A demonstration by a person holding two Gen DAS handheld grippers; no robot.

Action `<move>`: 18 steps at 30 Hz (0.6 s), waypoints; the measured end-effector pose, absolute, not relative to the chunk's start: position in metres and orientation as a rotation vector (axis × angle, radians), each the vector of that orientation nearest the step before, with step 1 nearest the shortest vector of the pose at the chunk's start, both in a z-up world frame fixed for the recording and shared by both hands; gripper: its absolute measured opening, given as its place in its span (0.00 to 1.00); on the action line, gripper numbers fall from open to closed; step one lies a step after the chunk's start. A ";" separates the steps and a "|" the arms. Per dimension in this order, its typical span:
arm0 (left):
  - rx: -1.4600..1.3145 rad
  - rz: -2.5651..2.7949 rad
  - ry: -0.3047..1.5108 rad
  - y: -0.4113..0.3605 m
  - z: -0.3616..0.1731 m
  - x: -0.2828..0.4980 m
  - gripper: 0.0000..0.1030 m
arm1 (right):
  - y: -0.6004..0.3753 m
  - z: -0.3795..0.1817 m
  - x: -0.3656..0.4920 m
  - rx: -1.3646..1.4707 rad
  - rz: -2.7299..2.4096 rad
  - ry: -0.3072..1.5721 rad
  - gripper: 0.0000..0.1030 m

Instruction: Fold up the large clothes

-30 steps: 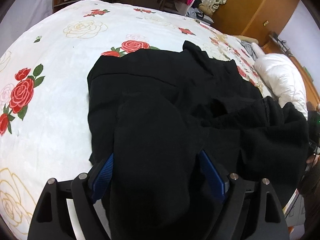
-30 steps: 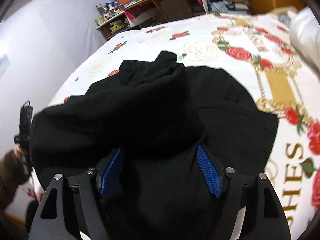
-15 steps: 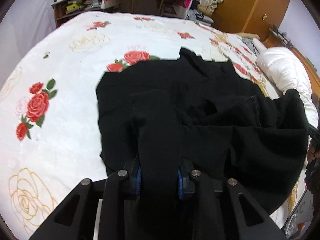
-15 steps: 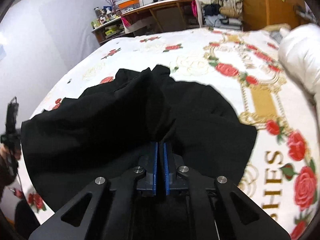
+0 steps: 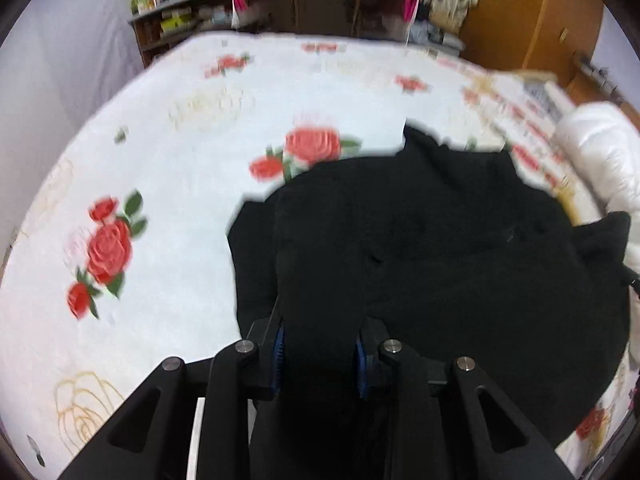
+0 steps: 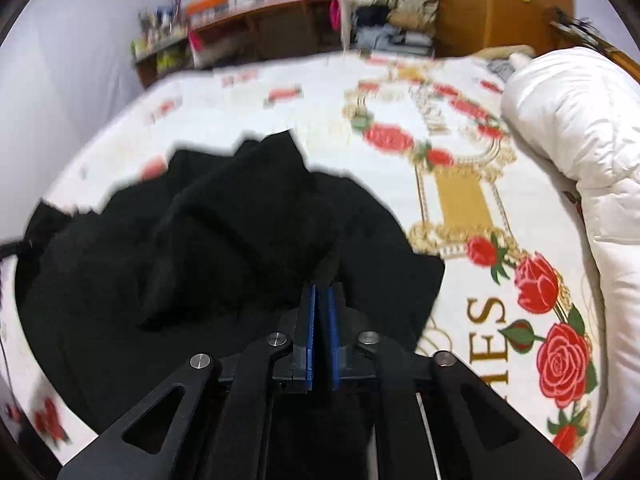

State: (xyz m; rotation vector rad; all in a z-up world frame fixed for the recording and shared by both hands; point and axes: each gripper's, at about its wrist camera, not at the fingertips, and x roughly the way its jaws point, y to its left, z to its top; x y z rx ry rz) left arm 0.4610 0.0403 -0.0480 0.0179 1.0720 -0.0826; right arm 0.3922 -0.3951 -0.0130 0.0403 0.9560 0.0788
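A large black garment (image 5: 440, 248) lies bunched on a white bed with red roses (image 5: 160, 184). My left gripper (image 5: 320, 356) is shut on a thick fold of the black garment, which fills the gap between its blue pads. In the right wrist view the same garment (image 6: 224, 240) spreads to the left. My right gripper (image 6: 320, 336) is shut on a thin edge of it, the blue pads nearly touching. Both held edges are lifted a little above the bed. The views are blurred.
A white duvet (image 6: 572, 152) lies rolled along the bed's right side. A desk with shelves (image 5: 320, 4) and a wooden wardrobe (image 5: 532, 20) stand beyond the far edge of the bed. A white wall (image 5: 60, 52) runs on the left.
Both grippers were open around the cloth a second ago and have shut on it. They have since risen and pulled back, drawing the garment's near edge up.
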 end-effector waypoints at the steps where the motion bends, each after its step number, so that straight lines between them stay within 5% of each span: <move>1: 0.026 -0.078 1.083 0.039 -0.055 0.462 0.32 | -0.396 -0.018 0.392 0.035 0.082 0.972 0.12; 4: -0.014 -0.066 1.067 0.047 -0.067 0.461 0.48 | -0.403 -0.022 0.395 0.050 0.128 0.968 0.44; 5: -0.049 -0.072 1.074 0.050 -0.070 0.462 0.52 | -0.404 -0.022 0.396 0.045 0.144 0.968 0.67; 6: -0.092 -0.091 1.089 0.055 -0.074 0.463 0.59 | -0.403 -0.024 0.398 0.040 0.161 0.966 0.78; 12: -0.245 -0.190 1.103 0.064 -0.084 0.460 0.82 | -0.381 -0.039 0.415 0.084 0.305 0.981 0.78; 14: -0.236 -0.188 1.111 0.060 -0.084 0.460 0.81 | -0.378 -0.042 0.418 0.104 0.269 0.989 0.75; 15: -0.216 -0.185 1.106 0.056 -0.082 0.459 0.79 | -0.379 -0.042 0.419 0.129 0.249 0.987 0.60; 17: -0.104 -0.138 1.106 0.046 -0.078 0.458 0.44 | -0.382 -0.038 0.418 0.126 0.201 0.975 0.31; 18: -0.067 -0.149 1.109 0.042 -0.076 0.458 0.35 | -0.384 -0.034 0.417 0.123 0.203 0.975 0.27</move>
